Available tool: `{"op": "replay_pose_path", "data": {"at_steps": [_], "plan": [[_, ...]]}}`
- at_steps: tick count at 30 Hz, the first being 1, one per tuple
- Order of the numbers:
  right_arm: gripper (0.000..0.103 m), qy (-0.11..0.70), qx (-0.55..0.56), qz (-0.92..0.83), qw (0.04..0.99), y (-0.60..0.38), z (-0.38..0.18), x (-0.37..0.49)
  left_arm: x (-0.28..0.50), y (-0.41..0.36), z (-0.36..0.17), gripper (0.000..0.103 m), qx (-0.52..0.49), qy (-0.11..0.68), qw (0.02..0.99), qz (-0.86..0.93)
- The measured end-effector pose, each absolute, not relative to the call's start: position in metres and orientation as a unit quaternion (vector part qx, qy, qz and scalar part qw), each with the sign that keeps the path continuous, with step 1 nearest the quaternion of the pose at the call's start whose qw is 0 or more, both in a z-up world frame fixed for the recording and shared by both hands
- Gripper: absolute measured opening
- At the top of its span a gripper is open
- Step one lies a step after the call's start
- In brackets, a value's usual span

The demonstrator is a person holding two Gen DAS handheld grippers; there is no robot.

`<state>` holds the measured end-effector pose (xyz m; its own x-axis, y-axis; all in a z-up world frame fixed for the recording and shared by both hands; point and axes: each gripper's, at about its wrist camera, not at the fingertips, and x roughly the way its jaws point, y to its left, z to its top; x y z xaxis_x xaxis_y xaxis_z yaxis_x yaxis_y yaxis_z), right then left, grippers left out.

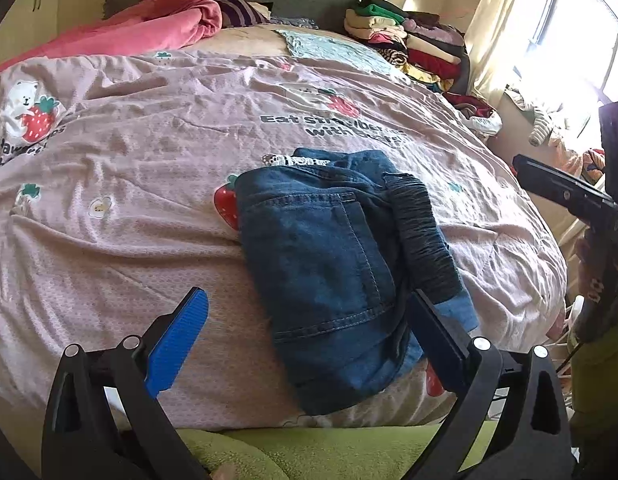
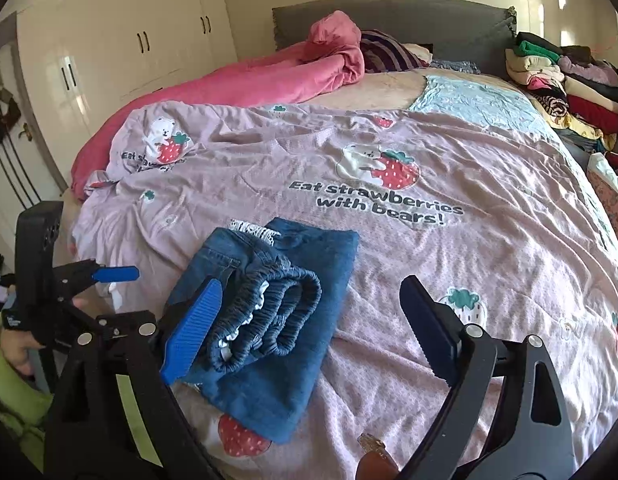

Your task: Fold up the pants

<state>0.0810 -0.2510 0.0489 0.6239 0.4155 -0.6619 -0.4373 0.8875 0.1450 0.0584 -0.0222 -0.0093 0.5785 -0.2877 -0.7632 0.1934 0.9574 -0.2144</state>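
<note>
The left gripper [image 1: 305, 316] is spread wide and holds nothing, low over the folded pants [image 1: 341, 264]. These lie on the pink bedspread [image 1: 149, 160] near its front edge. The right gripper [image 2: 309, 312] likewise gapes empty above them.

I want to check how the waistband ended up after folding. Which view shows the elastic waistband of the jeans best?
The right wrist view: the elastic waistband lies bunched on top of the folded jeans, its gathered loops facing the camera. The left wrist view shows the band only side-on, as a dark ribbed strip along the jeans' right edge.
</note>
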Motion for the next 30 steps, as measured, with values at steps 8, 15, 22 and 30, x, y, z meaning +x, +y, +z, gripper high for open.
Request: {"op": "replay_pose_path", "data": {"at_steps": [8, 15, 22, 30], "plan": [[0.086, 0.369, -0.016, 0.245, 0.896, -0.244, 0.045, 0.075, 0.054, -0.011, -0.004, 0.098, -0.061, 0.431, 0.892, -0.125], [0.089, 0.381, -0.022, 0.250, 0.890, -0.238, 0.038, 0.070, 0.052, 0.014, -0.001, 0.098, -0.087, 0.426, 0.895, -0.097], [0.089, 0.399, -0.019, 0.245, 0.884, -0.239, 0.025, 0.069, 0.051, 0.039, -0.003, 0.098, -0.110, 0.425, 0.896, -0.070], [0.089, 0.414, -0.004, 0.225, 0.882, -0.253, 0.014, 0.069, 0.054, 0.048, -0.006, 0.098, -0.121, 0.428, 0.894, -0.062]]}}
